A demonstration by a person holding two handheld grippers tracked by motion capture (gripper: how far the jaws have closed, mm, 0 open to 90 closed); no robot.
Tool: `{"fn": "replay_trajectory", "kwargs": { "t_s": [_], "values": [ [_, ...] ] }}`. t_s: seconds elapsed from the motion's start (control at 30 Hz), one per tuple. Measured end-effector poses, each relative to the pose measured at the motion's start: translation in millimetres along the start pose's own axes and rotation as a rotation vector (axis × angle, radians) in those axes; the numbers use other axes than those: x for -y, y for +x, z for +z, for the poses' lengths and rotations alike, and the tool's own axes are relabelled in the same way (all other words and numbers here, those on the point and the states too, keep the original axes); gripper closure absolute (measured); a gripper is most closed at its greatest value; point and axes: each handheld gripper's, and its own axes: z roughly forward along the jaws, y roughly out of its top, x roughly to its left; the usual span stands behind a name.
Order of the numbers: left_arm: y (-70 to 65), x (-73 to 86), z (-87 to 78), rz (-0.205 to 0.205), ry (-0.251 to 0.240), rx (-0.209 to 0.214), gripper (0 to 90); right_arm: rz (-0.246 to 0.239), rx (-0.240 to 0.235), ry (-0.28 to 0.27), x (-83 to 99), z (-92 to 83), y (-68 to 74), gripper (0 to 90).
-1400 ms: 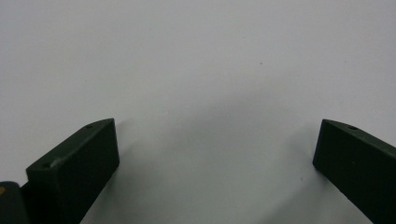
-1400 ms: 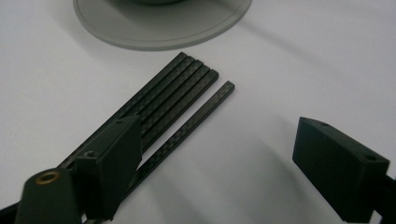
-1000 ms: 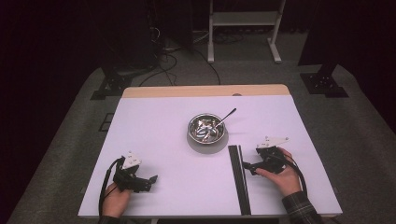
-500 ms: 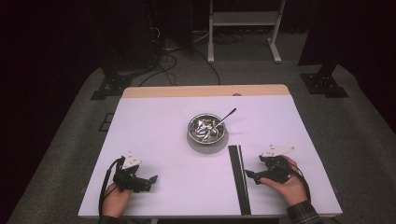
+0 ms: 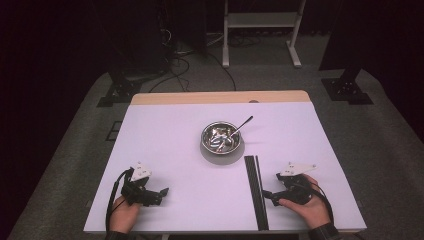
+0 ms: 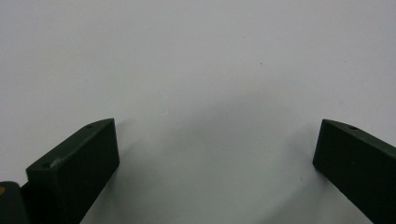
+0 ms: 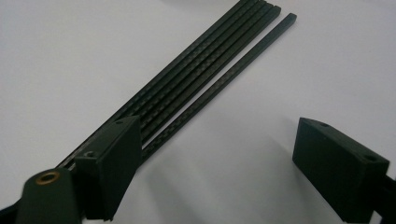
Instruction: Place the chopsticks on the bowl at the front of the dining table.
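A bundle of several thin black rods (image 5: 255, 189) lies on the white table (image 5: 170, 145), running from mid-table to the near edge. My right gripper (image 5: 269, 195) rests open just right of them, held by a hand. In the right gripper view the rods (image 7: 194, 65) stretch away diagonally; one jaw sits over their near part, and my right gripper (image 7: 219, 140) holds nothing. One rod (image 7: 243, 60) lies slightly apart from the bundle. My left gripper (image 5: 161, 193) rests open at the near left, and the left gripper (image 6: 215, 140) has bare table between its jaws.
A metal bowl (image 5: 220, 138) with small metal pieces sits mid-table, a spoon handle (image 5: 244, 123) leaning out to its right. A wooden strip (image 5: 220, 97) edges the table's far side. Stand legs (image 5: 260, 35) and cables lie on the dark floor beyond.
My right gripper has drawn back toward the near edge, still beside the rods. The left gripper, bowl and rods have not moved.
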Motion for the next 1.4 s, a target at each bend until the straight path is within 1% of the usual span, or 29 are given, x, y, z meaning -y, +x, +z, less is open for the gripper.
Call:
{"fn": "replay_trajectory", "kwargs": {
  "t_s": [0.2, 0.5, 0.63, 0.77, 0.87, 1.4],
  "values": [
    [0.0, 0.0, 0.0, 0.0, 0.0, 0.0, 0.0, -0.012, -0.009, 0.007, 1.6, 0.8, 5.6, 14.1],
    [0.0, 0.0, 0.0, 0.0, 0.0, 0.0, 0.0, -0.022, -0.005, 0.011, 1.3, 1.5, 8.7, 14.1],
    [0.0, 0.0, 0.0, 0.0, 0.0, 0.0, 0.0, -0.038, 0.001, 0.017, 0.9, 2.3, 11.4, 14.1],
    [0.0, 0.0, 0.0, 0.0, 0.0, 0.0, 0.0, -0.071, 0.021, 0.029, 1.3, 2.8, 15.2, 14.1],
    [0.0, 0.0, 0.0, 0.0, 0.0, 0.0, 0.0, -0.078, 0.028, 0.034, 1.9, 2.1, 15.9, 14.1],
    [0.0, 0.0, 0.0, 0.0, 0.0, 0.0, 0.0, -0.067, 0.044, 0.044, 7.8, -5.7, 11.3, 14.0]
  ]
}}
